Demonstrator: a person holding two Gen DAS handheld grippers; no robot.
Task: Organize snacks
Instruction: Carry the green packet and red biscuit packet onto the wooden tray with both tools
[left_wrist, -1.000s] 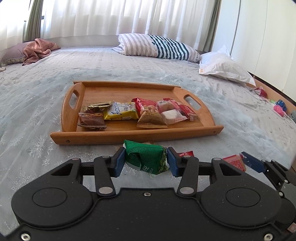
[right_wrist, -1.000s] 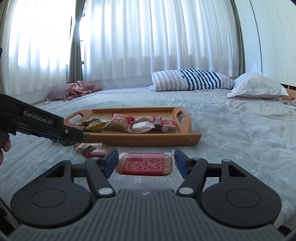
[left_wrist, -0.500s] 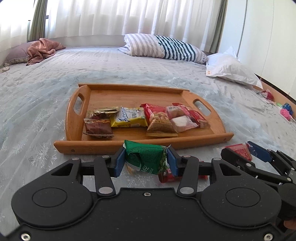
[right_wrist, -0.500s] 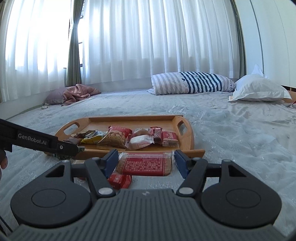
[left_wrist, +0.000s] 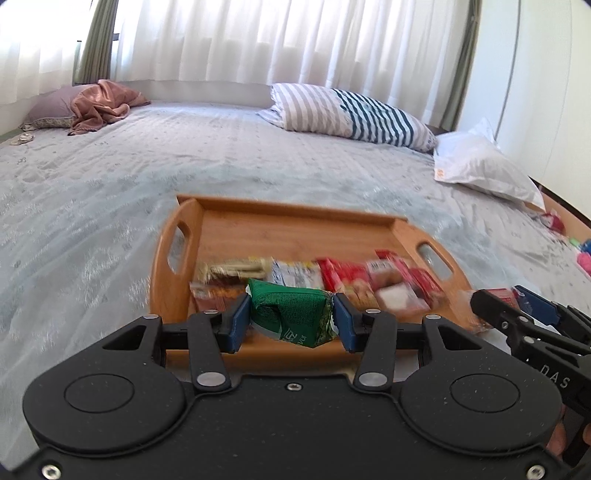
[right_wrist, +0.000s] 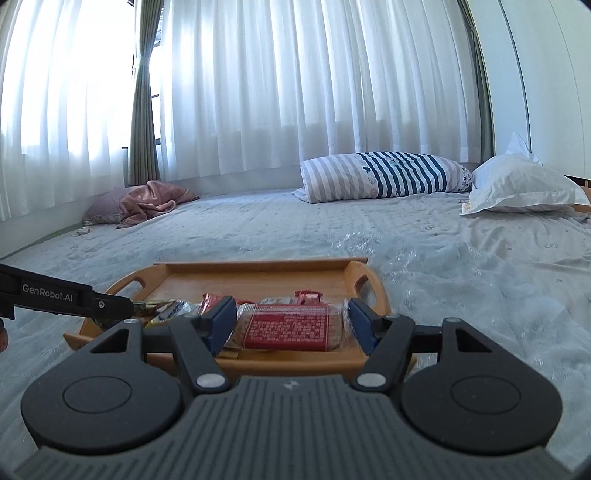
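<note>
Gripping a green snack packet (left_wrist: 291, 317), the left gripper (left_wrist: 291, 319) hangs over the near edge of the wooden tray (left_wrist: 173, 273), where a row of wrapped snacks (left_wrist: 332, 277) lies on the bedspread (left_wrist: 92, 206). Just right, the right gripper (right_wrist: 291, 325) clamps a red biscuit packet (right_wrist: 288, 326) above the tray's near edge.

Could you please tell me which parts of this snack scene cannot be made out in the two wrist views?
- Left wrist view: the snacks on the wooden tray are motion-blurred, so their labels are unreadable.
- Left wrist view: the green packet in the left tool hides the tray's near middle.
- Right wrist view: the red packet in the right tool covers the snacks behind it.
</note>
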